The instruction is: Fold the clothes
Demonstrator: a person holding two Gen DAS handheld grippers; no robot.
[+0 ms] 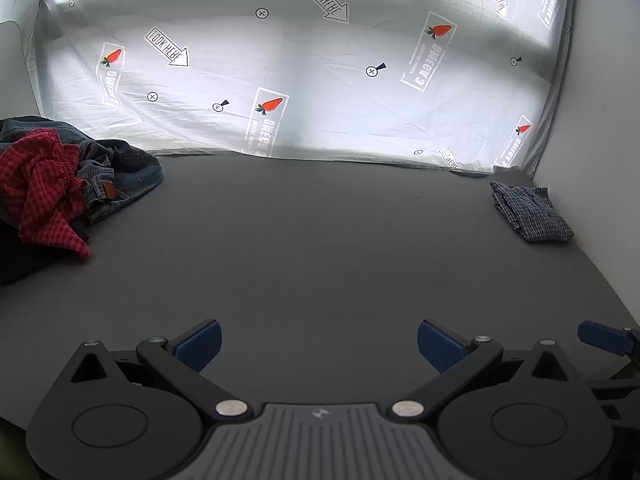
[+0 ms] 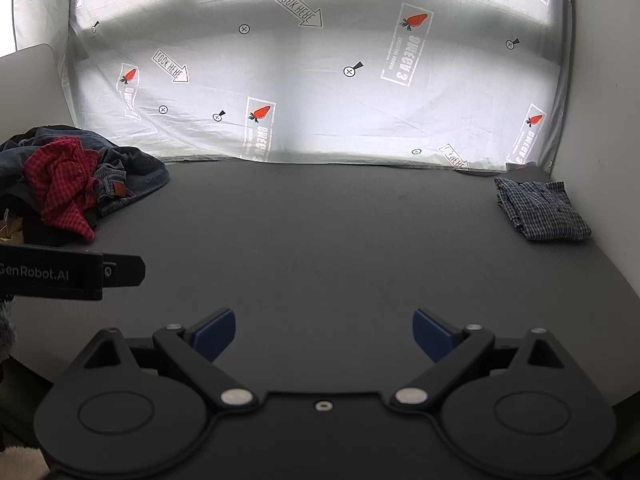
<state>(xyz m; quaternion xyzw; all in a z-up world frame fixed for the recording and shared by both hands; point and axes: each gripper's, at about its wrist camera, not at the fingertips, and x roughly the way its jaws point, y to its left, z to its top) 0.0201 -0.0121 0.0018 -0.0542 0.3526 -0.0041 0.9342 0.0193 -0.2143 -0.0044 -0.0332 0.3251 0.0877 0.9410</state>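
Both grippers — left (image 1: 318,344), right (image 2: 324,334) — gape wide, empty, over matte grey table (image 1: 320,240); crumpled red gingham (image 1: 40,184) tops denim (image 1: 128,168).

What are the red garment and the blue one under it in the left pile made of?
Red garment: looks like thin woven cotton, matte, with a fine check and soft crumples. Blue one: denim jeans, judging by the faded wash, heavy seams and brown waistband patch.

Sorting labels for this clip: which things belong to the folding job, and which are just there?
Job: red checked garment; jeans; folded plaid shirt; left gripper and right gripper, both open.
Just there: printed sheet; grey table.
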